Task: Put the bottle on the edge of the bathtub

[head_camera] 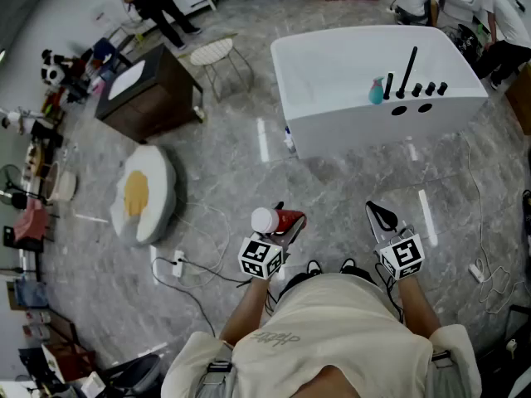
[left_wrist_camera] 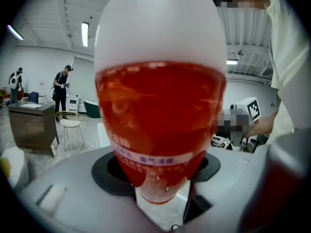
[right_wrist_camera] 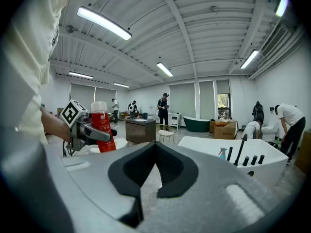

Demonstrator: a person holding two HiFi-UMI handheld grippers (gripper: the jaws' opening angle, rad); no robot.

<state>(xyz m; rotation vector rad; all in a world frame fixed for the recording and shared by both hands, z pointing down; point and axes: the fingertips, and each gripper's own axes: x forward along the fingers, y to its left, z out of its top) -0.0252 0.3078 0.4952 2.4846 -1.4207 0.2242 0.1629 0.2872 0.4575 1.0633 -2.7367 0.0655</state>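
Note:
A red bottle [head_camera: 287, 220] with a white cap lies tilted in my left gripper [head_camera: 282, 220], which is shut on its body just in front of the person. In the left gripper view the bottle [left_wrist_camera: 160, 120] fills the frame between the jaws. My right gripper [head_camera: 382, 215] hangs level with it to the right, shut, nothing in it. The white bathtub [head_camera: 332, 114] stands on the floor ahead and to the right, apart from both grippers. In the right gripper view my right gripper [right_wrist_camera: 156, 147] points at the bathtub [right_wrist_camera: 221, 166], with the bottle [right_wrist_camera: 103, 130] at left.
Black faucet fittings [head_camera: 411, 77] and a teal spray bottle [head_camera: 377, 91] stand on the tub's near edge. A brown cabinet [head_camera: 153, 98], a white wire stool [head_camera: 216, 56] and an egg-shaped cushion [head_camera: 145, 193] are at left. A power strip and cables [head_camera: 174, 264] lie on the floor. People work at the back.

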